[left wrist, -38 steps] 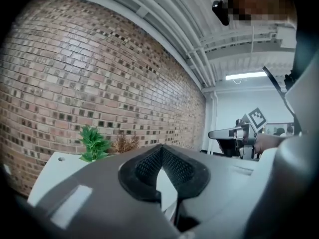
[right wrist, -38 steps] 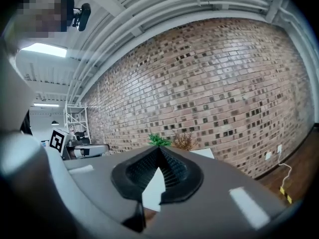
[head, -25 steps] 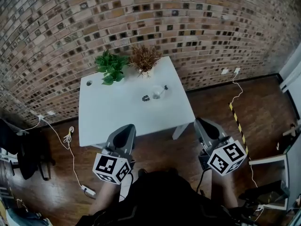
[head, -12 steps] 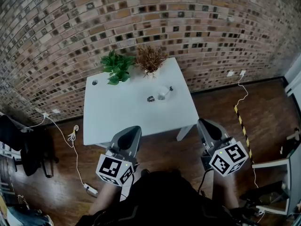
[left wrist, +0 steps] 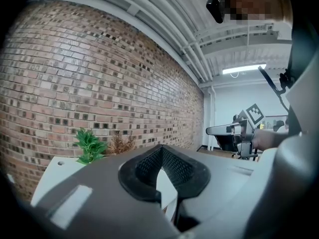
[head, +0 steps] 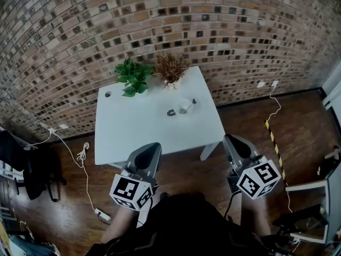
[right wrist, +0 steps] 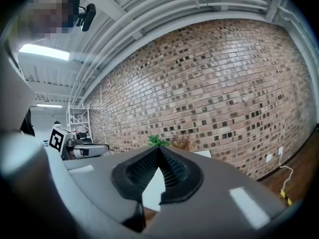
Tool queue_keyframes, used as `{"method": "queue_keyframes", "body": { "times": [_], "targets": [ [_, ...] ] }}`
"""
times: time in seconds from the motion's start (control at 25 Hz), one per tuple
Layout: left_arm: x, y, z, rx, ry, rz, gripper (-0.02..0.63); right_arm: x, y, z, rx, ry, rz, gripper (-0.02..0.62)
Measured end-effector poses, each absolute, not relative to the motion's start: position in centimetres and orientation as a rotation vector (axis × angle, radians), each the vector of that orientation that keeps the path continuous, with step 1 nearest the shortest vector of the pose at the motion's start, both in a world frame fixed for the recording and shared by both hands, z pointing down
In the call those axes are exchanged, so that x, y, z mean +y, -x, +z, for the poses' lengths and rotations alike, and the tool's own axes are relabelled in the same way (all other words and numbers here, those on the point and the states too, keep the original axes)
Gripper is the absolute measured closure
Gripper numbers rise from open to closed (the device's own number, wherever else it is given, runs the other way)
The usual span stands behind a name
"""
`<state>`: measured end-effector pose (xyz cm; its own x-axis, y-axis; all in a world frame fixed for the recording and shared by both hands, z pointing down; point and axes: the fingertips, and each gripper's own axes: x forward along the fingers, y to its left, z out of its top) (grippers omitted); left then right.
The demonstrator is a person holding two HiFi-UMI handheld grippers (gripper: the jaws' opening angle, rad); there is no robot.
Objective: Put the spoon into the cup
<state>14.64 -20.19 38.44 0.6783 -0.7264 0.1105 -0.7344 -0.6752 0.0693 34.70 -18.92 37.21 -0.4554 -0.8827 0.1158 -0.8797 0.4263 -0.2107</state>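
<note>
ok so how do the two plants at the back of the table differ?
Colour: the green plant is bright green, the brown plant looks dry and brown.
Foliage: the green plant has broad flat leaves, the brown plant has thin spiky stems.
Place: the green plant stands about mid-edge, the brown plant nearer the far right corner.
Shared: both stand side by side at the far edge of the white table, by the brick wall.
</note>
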Motion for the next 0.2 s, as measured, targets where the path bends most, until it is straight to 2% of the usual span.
{"method": "queue_keyframes", "body": {
  "times": [0.2],
  "targets": [
    [-20.27,-14.21,38.60,-1.217,-2.768,0.114,0.612,-19.02,-34.71,37.24,2.637,1.650,-0.374,0.589]
  ]
}}
